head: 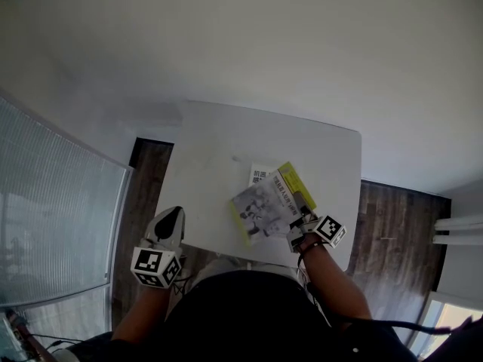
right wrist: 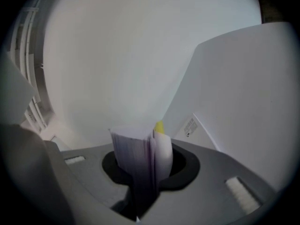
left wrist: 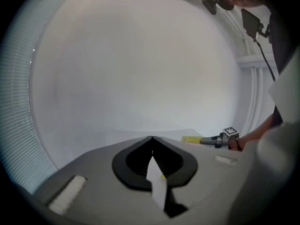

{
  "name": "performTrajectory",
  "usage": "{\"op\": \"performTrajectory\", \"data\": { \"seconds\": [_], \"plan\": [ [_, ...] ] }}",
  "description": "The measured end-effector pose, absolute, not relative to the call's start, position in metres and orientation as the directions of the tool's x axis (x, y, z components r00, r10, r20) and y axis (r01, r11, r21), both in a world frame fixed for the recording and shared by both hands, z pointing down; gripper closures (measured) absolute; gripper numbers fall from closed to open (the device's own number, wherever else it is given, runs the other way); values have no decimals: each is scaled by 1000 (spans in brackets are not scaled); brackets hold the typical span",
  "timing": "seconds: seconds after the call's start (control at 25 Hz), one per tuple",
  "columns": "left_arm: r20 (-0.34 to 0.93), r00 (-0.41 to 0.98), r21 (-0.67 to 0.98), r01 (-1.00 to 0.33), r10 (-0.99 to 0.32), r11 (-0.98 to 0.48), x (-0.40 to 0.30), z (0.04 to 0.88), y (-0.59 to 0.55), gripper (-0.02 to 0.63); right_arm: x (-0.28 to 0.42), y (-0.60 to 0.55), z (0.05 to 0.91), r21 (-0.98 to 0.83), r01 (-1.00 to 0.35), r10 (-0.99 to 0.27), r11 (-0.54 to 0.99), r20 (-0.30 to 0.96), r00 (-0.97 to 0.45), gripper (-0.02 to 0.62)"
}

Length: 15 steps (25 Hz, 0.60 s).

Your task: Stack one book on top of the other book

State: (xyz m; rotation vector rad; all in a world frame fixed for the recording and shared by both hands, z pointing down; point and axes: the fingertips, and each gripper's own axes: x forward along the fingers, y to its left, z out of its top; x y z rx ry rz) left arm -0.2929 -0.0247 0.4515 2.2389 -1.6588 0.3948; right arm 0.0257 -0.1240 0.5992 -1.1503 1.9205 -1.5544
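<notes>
Starting on the left: your left gripper hangs off the near left corner of the white table, out over the dark wood floor, well apart from both books. In its own view the jaws are pinched together at the tips with no book in them. There's a pale sliver lower down in the gap, and honestly I can't tell what it is.

Moving toward the middle, the white book lies flat on the table, near the front edge. The yellow-and-grey book sits over its near side in the head view, turned at an angle to it, and covers most of it.

On the right, your right gripper has that yellow-and-grey book by its near right corner. The right gripper view shows it plainly: the jaws are clamped on the page block, with a bit of yellow cover poking up just behind. From the left gripper view you can also see the right gripper out over the table, with the yellow edge just beside it.
</notes>
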Motion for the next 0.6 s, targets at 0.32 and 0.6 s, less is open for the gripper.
{"op": "performTrajectory", "data": {
  "seconds": [0.32, 0.6],
  "plan": [
    [419, 316, 103, -948, -851, -301, -288, 458, -35, 601, 29, -128, 617, -937, -349, -794, -15, 223, -565, 509],
    [441, 343, 98, -937, -829, -336, -288, 460, -48, 601, 30, -127, 625, -934, -354, -795, -44, 247, -554, 511]
  ]
}}
